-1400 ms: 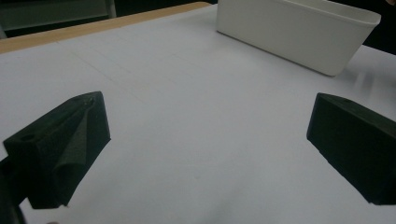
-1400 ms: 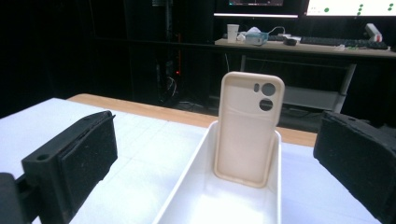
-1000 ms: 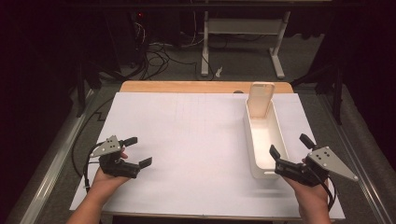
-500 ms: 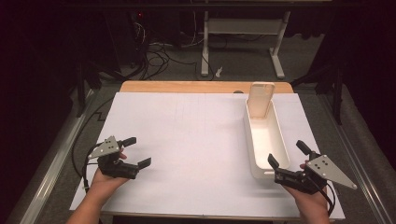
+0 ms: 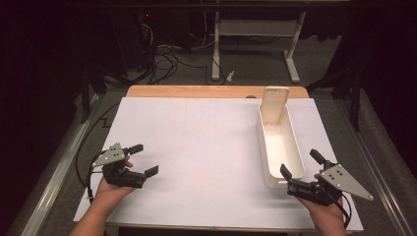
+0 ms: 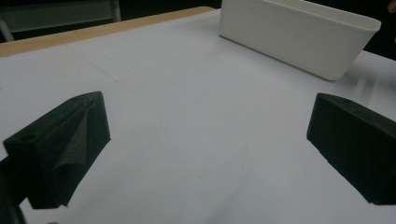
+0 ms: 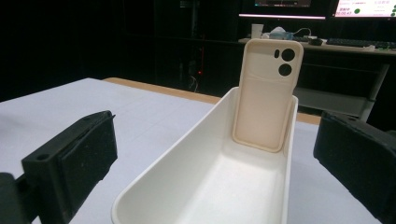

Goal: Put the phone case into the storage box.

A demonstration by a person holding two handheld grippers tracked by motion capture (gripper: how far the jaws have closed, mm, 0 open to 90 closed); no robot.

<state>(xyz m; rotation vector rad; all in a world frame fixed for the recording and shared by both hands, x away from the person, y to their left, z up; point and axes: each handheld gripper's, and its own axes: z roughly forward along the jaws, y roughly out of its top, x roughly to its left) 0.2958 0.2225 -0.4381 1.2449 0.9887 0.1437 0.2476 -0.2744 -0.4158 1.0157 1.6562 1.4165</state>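
Right gripper (image 5: 301, 166) drawing back toward near table edge, away from white bin (image 5: 280, 147); jaws spread as before.

A dim lab or office. Lit monitors (image 7: 364, 7) and a cluttered desk (image 7: 327, 46) stand behind; cables (image 5: 167, 56) litter the floor.

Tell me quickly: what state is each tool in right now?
Left tool: open, holding nothing.
Right tool: open, holding nothing, at the near end of the white tray.
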